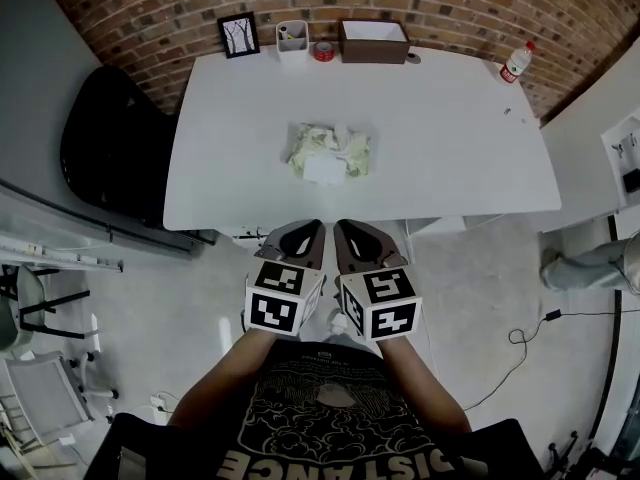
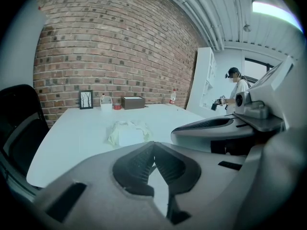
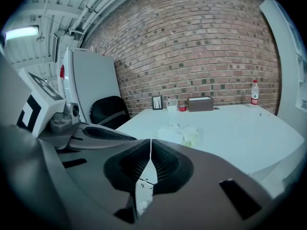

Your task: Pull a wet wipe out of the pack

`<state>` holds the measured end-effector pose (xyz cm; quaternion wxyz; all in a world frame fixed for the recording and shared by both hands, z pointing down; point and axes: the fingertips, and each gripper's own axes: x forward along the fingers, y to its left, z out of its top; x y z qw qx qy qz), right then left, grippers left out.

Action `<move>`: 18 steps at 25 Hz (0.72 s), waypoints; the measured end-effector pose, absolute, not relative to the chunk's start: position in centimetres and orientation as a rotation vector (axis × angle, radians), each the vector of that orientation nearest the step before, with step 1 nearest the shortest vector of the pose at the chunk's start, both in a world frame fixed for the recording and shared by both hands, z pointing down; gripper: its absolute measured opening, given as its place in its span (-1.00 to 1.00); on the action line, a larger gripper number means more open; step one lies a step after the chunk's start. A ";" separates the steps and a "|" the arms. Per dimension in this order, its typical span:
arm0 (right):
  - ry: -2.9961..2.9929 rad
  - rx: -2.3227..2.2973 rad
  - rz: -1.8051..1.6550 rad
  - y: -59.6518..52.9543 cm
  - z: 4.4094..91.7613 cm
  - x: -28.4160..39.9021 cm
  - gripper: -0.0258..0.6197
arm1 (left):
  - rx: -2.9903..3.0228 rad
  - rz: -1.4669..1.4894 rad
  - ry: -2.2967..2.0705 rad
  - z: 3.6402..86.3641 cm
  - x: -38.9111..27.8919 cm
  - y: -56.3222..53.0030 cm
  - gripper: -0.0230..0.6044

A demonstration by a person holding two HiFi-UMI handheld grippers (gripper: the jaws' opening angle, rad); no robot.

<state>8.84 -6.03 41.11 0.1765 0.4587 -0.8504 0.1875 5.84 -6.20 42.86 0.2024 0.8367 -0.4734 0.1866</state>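
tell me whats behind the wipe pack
Bare table, then along the far edge a picture frame, white cup, red tape roll and brown box. Nothing there is covered.

Left gripper and right gripper side by side; jaws together, nothing between.

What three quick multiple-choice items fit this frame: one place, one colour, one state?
1. Where does the crumpled pale green wet wipe pack lie on the white table?
A. at the back edge
B. near the middle
C. at the right corner
2. What colour is the cap of the clear plastic bottle?
A. red
B. blue
C. yellow
3. How do the left gripper and right gripper stand?
A. both wide open
B. left shut on a wipe
C. both shut, empty
Key: 1 B, the head view shows it mid-table; 2 A, the cap shows red at the table's far right corner; 3 C, each gripper view shows jaws together with nothing between.
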 end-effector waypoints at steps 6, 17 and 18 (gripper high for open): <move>-2.350 1.362 0.554 -8.7 41.6 6.6 -0.86 | 2.374 0.515 -1.240 43.0 3.9 -9.6 -0.89; -2.279 1.458 0.555 -13.8 41.9 3.8 -0.86 | 2.440 0.540 -1.127 43.4 1.4 -14.8 -0.89; -2.272 1.469 0.557 -14.2 41.9 3.5 -0.86 | 2.447 0.539 -1.117 43.4 1.3 -15.2 -0.89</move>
